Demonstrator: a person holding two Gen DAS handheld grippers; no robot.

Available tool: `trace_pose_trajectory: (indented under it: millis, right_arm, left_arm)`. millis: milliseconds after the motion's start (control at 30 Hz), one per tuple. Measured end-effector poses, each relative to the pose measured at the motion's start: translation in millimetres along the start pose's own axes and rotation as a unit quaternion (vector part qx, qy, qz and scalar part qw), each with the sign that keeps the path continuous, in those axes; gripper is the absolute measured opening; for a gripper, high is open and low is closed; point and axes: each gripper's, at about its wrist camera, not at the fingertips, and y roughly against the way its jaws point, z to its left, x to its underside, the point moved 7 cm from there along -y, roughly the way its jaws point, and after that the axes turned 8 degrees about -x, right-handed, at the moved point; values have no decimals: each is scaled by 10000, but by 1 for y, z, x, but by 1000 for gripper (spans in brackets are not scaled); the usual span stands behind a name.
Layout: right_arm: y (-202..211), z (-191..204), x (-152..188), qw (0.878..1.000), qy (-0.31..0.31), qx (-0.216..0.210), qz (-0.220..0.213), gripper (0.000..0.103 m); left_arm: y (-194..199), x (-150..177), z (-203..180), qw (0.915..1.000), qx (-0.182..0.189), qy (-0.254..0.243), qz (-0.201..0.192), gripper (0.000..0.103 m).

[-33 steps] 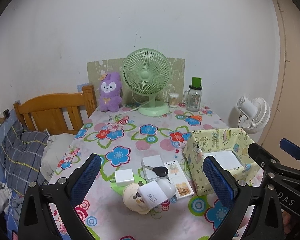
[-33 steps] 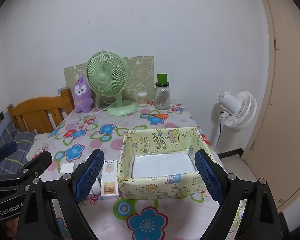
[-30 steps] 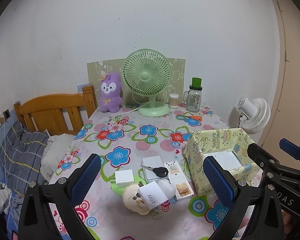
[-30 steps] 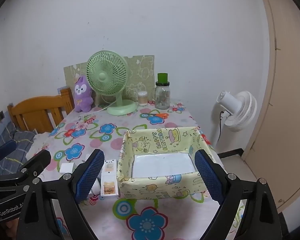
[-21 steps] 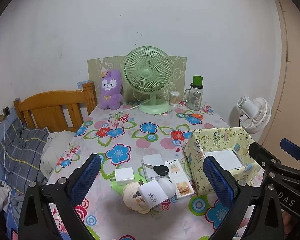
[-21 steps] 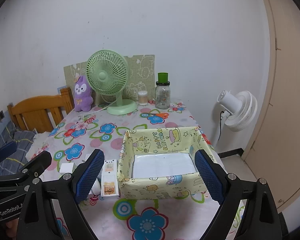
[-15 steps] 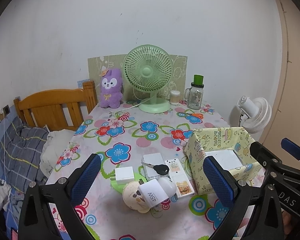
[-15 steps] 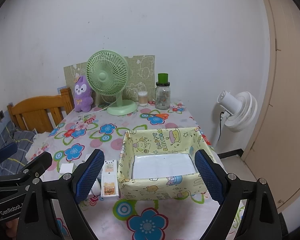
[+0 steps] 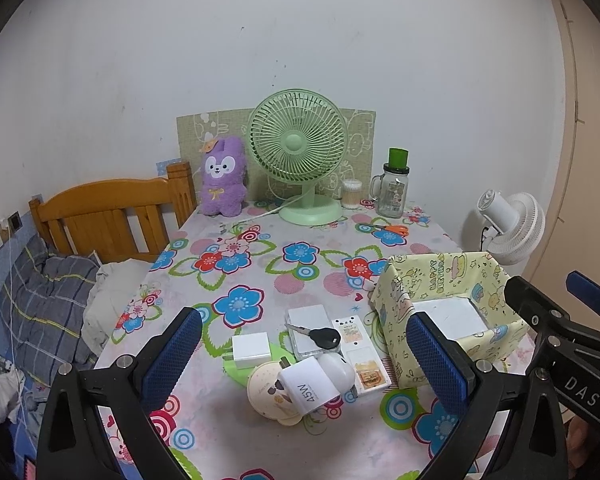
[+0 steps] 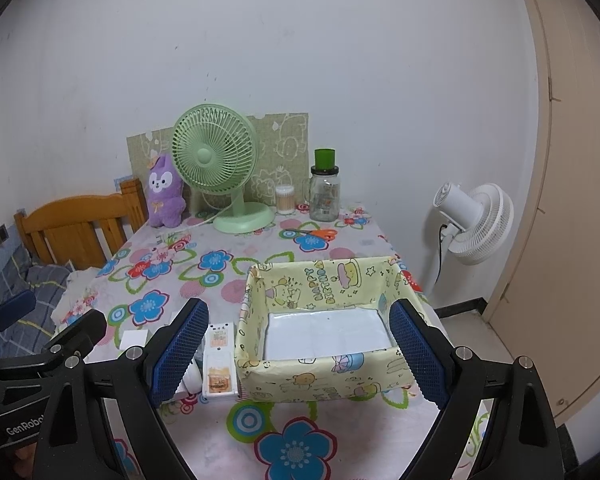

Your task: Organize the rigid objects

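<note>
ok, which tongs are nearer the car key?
Left. The left tongs frame the car key, which lies just past their open tips. The right tongs are off to the key's right, straddling the yellow box; the key is hidden in that view.

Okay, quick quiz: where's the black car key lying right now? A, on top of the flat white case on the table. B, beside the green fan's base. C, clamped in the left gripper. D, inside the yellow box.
A: the black car key lies across the flat white case on the table, left of the yellow box.
</note>
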Motion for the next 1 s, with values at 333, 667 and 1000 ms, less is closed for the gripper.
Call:
trace_pose_trajectory:
  millis: [333, 667, 1000]
  right_arm:
    - [4, 1, -3, 9998, 16, 7, -186, 94]
    - [3, 0, -1, 10000, -12, 12, -85, 94]
    - [-12, 9, -2, 9996, -233, -125, 81, 94]
  left_arm:
    - [-1, 0, 3, 10000, -31, -9, 5, 103]
    - [-3, 1, 1, 10000, -27, -46, 2, 103]
    - [-16, 5, 5, 9998, -114, -29, 161, 103]
